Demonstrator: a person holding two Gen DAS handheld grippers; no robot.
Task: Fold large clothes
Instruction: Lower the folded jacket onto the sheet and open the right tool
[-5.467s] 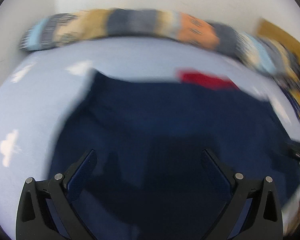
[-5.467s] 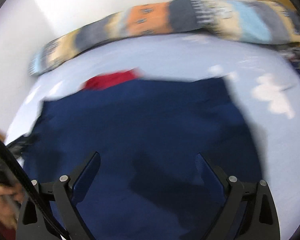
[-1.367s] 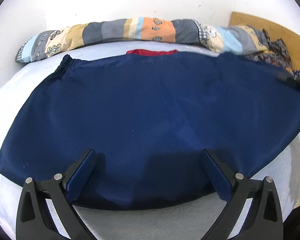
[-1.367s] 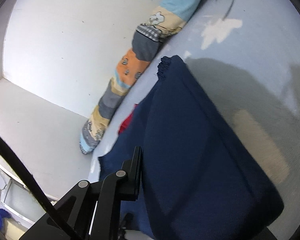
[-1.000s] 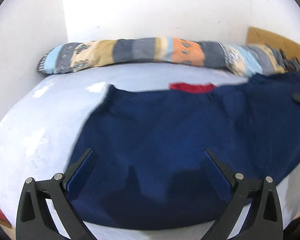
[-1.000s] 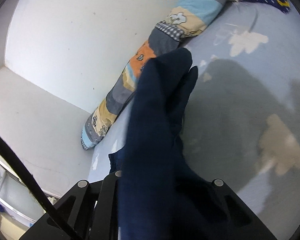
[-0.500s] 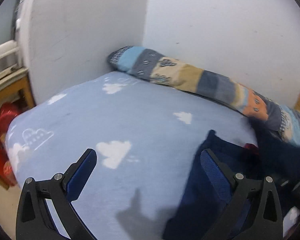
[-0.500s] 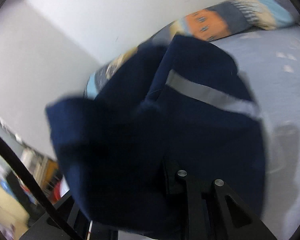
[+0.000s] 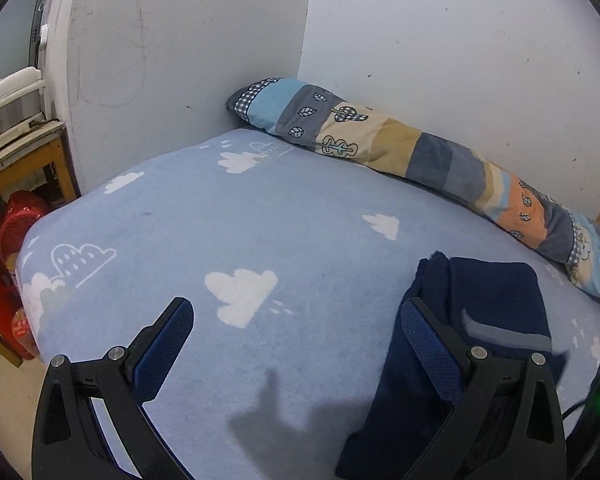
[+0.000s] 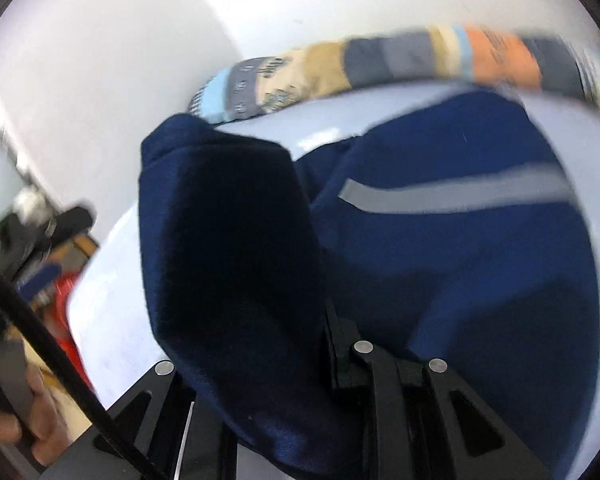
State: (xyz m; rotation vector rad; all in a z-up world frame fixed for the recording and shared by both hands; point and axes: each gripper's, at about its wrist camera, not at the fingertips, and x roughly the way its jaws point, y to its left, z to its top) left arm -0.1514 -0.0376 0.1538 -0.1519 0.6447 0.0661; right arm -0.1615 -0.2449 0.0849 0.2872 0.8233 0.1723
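On the bed (image 9: 308, 216), covered in a light blue sheet printed with white clouds, I see the navy garment (image 9: 488, 312) lying at about four o'clock in my left wrist view, folded over on itself with a grey stripe across its upper layer. My left gripper (image 9: 292, 340) hangs released over the bare sheet, its blue-padded fingers (image 9: 164, 340) spread wide with nothing between them; the right-hand finger overlaps the garment's near edge in the view, though I cannot tell whether it touches the cloth. A long patchwork bolster (image 9: 420, 152) runs along the white wall from twelve o'clock round to three. At nine o'clock, off the bed's edge, stands a wooden table (image 9: 24, 148) with red plastic items (image 9: 8, 232) under it.

In my right wrist view, which is blurred, my right gripper (image 10: 260, 360) is clenched on a thick fold of the navy garment (image 10: 460, 260), which rises up between the jaws and hides the fingertips. The rest of the cloth spreads toward two o'clock, grey stripe uppermost, with the bolster (image 10: 380, 64) beyond it at twelve.
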